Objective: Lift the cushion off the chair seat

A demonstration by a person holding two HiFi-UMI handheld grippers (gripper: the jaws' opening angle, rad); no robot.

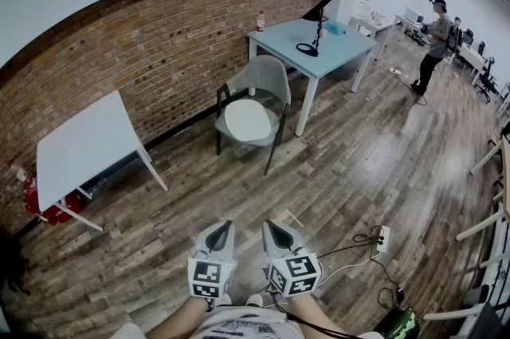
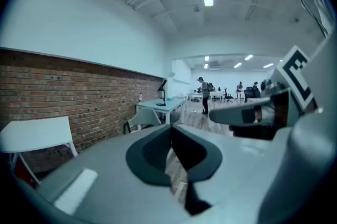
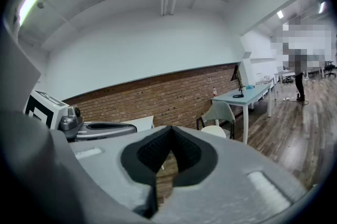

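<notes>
Spanning most of your head view, the wood-plank floor [image 1: 358,170] runs up to the brick wall [image 1: 159,42] at the back. Against that wall, at the left, stands a white table [image 1: 84,142]; further right, also near the wall, stands a light blue table [image 1: 315,46] carrying a black desk lamp [image 1: 317,26] and a small bottle [image 1: 260,20] at its wall-side corner. A person [image 1: 434,42] stands well beyond the blue table, far down the room. Just beside the blue table, on its near left side, is the grey chair [image 1: 263,82] with dark legs, its seat facing you. The round white cushion [image 1: 247,120] lies flat on that seat, well apart from both of your grippers. Your left gripper [image 1: 221,227] and your right gripper [image 1: 271,224] are side by side at the bottom of the view, close to your body, both aimed toward the chair. Each gripper view shows its jaws pressed together with nothing between them. A white power strip [image 1: 382,238] with trailing cables lies on the floor to your right.
</notes>
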